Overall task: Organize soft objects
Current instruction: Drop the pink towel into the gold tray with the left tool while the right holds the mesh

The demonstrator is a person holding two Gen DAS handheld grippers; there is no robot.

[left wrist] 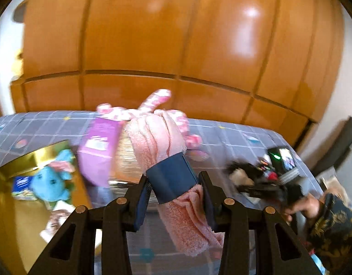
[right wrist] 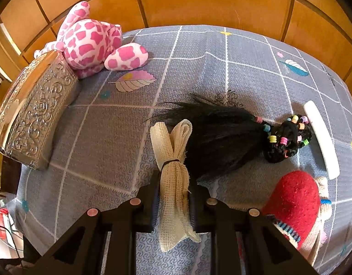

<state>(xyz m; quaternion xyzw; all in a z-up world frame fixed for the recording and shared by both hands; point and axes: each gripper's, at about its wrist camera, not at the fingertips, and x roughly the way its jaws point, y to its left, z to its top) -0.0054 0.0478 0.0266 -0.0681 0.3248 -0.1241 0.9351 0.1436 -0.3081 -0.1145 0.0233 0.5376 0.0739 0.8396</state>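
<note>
Sorting looks only partly done. One fluffy blue plush toy [left wrist: 51,180] already sits in the shiny gold box [left wrist: 20,160]. The left gripper [left wrist: 174,197] squeezes a rolled pink fuzzy towel with a dark blue band [left wrist: 169,160], held up above the tabletop [left wrist: 233,137]. The right gripper [right wrist: 174,197] pinches a folded cream mesh cloth tied with a thin black band [right wrist: 173,165], low over the grey checked tabletop cloth [right wrist: 107,126].

Soft things wait out in the open: a squishy pink-and-white spotted plush toy [right wrist: 93,41], a bunch of long black hair with bright little beads [right wrist: 233,135], and a red fuzzy woolly thing [right wrist: 295,204]. A hard silver box with swirly raised flowers [right wrist: 36,110] sits by the plush toy, touching it. A smooth white curved bar [right wrist: 322,137] lies near the beads.
</note>
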